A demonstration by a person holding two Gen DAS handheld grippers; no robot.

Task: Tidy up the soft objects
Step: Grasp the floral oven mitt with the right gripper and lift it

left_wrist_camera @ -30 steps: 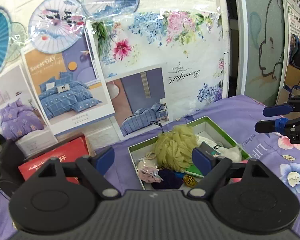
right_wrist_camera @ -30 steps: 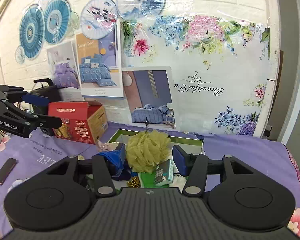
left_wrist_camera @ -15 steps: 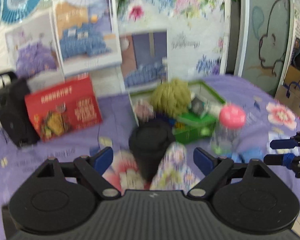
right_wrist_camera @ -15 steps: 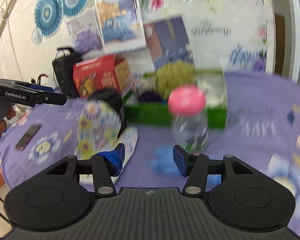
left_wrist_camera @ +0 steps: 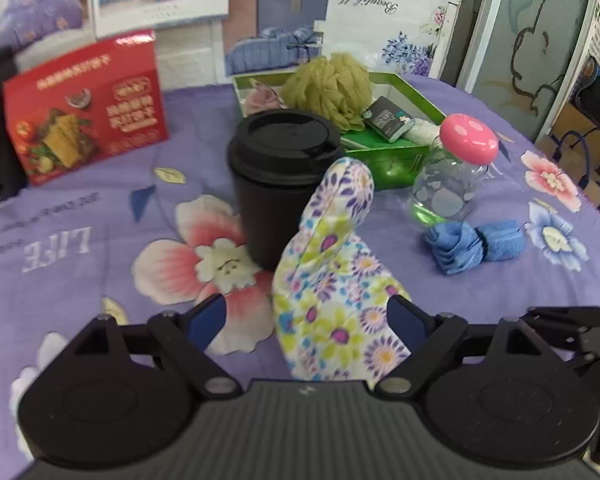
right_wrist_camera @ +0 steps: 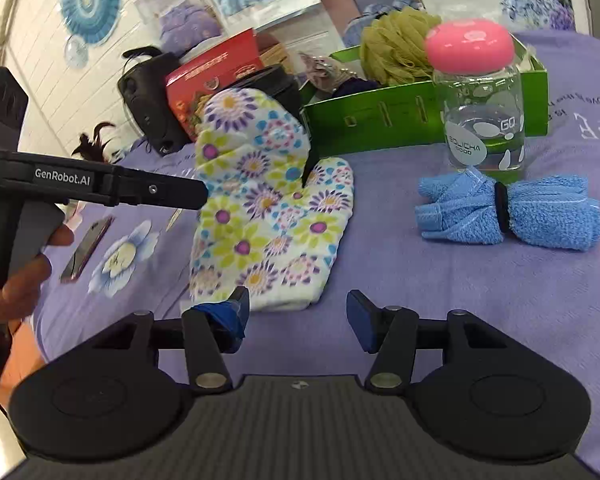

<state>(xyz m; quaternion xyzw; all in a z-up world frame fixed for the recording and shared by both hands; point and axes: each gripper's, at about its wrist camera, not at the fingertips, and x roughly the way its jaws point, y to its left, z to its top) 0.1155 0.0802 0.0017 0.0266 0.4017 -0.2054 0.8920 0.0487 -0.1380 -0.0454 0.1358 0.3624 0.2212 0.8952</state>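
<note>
Both cameras dropped from the wall to the surface. Your left gripper [left_wrist_camera: 306, 318] and right gripper [right_wrist_camera: 298, 312] are spread, empty. Oven mitt [left_wrist_camera: 332, 280] and blue towel [right_wrist_camera: 512, 212] lie near, outside the far green box [right_wrist_camera: 380, 120]; sponge [left_wrist_camera: 328, 88] is in.

On the purple floral bedsheet [left_wrist_camera: 100, 216]: one floral oven mitt [left_wrist_camera: 332, 300], one black lidded cup [left_wrist_camera: 284, 184] at its 11 o'clock, one pink-lidded glass jar [left_wrist_camera: 452, 172] at 2 o'clock, one rolled blue towel [left_wrist_camera: 474, 246], one green box [left_wrist_camera: 392, 156], one green mesh bath pouf [left_wrist_camera: 328, 88], one red carton [left_wrist_camera: 86, 104], one phone [right_wrist_camera: 86, 250].
</note>
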